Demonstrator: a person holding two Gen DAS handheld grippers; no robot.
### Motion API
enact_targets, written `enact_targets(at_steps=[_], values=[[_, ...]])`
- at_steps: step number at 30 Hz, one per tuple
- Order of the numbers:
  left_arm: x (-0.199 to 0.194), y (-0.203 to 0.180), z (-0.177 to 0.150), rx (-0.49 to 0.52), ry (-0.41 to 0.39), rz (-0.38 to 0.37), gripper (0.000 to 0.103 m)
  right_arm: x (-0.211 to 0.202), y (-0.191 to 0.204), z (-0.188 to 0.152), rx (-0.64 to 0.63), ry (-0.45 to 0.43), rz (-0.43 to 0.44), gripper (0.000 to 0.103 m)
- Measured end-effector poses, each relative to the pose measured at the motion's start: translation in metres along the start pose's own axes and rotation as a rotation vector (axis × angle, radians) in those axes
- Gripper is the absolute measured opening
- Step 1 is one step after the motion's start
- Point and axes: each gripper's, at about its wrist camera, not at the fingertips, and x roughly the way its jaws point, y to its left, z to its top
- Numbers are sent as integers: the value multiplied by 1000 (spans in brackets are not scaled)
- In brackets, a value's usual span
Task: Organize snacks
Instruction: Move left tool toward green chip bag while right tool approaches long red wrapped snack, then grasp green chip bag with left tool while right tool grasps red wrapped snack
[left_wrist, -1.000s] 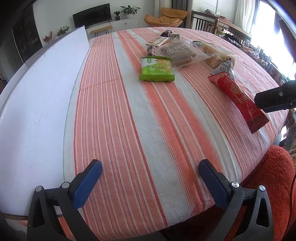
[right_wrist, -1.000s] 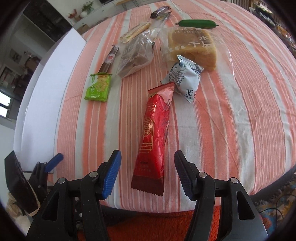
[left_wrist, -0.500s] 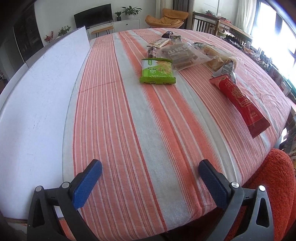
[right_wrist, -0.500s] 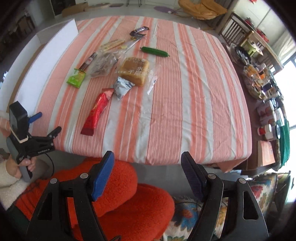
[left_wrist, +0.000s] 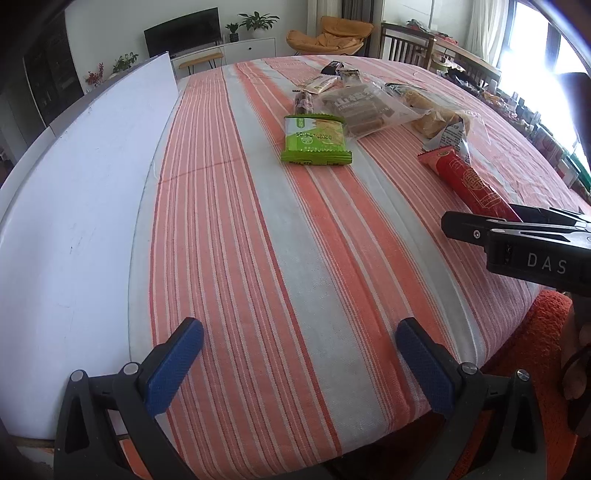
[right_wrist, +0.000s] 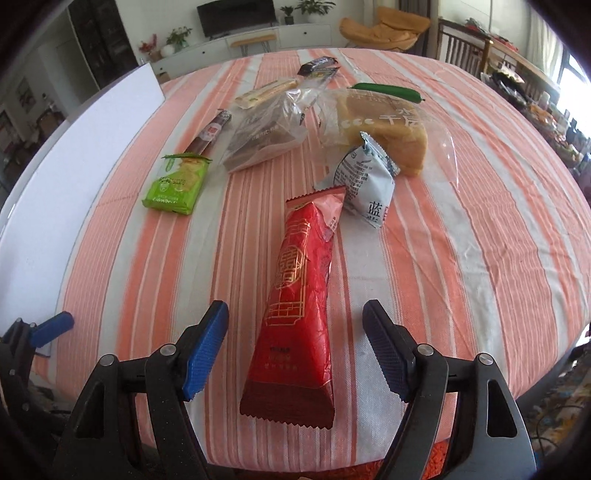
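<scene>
A: Looking at how we stood a second ago, we have the right gripper (right_wrist: 295, 350) back over the long red foil snack packet (right_wrist: 299, 306) after a swing away from the striped orange-and-white tablecloth (right_wrist: 461, 221) half a second back. Its jaws are opening, and now the packet's near end lies between the blue pads (right_wrist: 205, 350) with neither pad pressing on it.

B: So we judge the first pick is being lined up, nothing lifted yet. And our left gripper (left_wrist: 299, 365)?

A: It has not shifted; its jaws are spread wide over bare cloth at the table's near edge, with nothing between them.

B: Which way does the red packet point?

A: Its long axis runs away from us, nearly in line with the right gripper's reach and leaning slightly right at the far end. The dark crimped end is nearest us; the pale crimped end is farthest, touching or just overlapping the small grey-white foil pouch (right_wrist: 365, 184).

B: Then the pads would close across its narrow width, which we think suits it.

A: The flat green wafer packet (right_wrist: 177, 184) lies well to its left, and the clear bag of bread (right_wrist: 384, 122) sits beyond the pouch.
</scene>
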Motion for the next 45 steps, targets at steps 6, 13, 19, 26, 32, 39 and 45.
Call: enact_targets(at_steps=[6,13,19,26,32,39,45], values=[[11,10,34,-64,65,-64,103,2,-1,-3,-6,-6,-28,81],[21,12,101,-124,-27,-27,103,-2,-11,-5,59,-28,10,81],[65,-13,140,13,20,73,89,-1,-7,-5,42,-25,-11,81],[63,-8,134,29,0,40,49,-4,-18,-6,92,-44,47,81],[29,-2,82,34,37,-73,49,-9,-51,-11,249,-85,254,81],[5,1,48,52,17,-76,49,0,-43,15,226,97,192,81],[1,10,43,11,14,-105,49,18,-12,44,96,137,-3,17]])
